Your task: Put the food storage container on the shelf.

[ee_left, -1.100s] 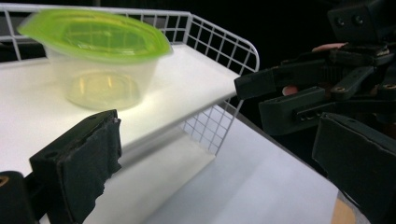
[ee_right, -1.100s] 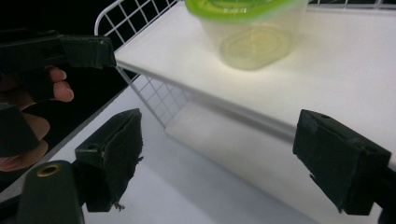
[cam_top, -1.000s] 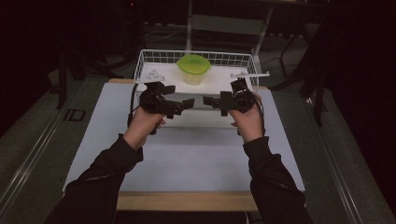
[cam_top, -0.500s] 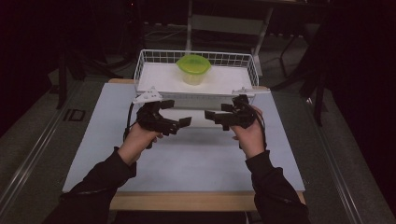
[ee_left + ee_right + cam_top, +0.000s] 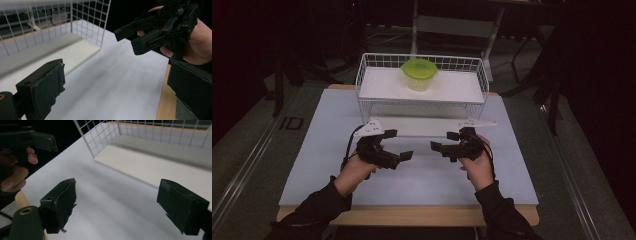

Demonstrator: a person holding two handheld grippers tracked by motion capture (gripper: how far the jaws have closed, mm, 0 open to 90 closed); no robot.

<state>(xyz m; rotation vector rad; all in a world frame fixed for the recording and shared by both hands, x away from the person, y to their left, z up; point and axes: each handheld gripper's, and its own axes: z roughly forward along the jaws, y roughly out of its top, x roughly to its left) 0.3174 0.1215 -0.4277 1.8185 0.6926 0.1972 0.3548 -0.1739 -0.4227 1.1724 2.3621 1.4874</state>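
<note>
Across the lower middle of the high view, the left gripper (image 5: 401, 156) and right gripper (image 5: 441, 148) faced each other above the white table (image 5: 322, 150), jaws spread wide and empty; at upper centre, a green bowl (image 5: 419, 70) sat inside the white wire basket (image 5: 367, 65), perhaps lidded.

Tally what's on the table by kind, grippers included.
Black two-jaw grippers: 2, left and right, jaws apart and empty
White wire basket: 1
Green-lidded translucent plastic container: 1, standing inside the basket
White table mat: 1
Total: 5
</note>
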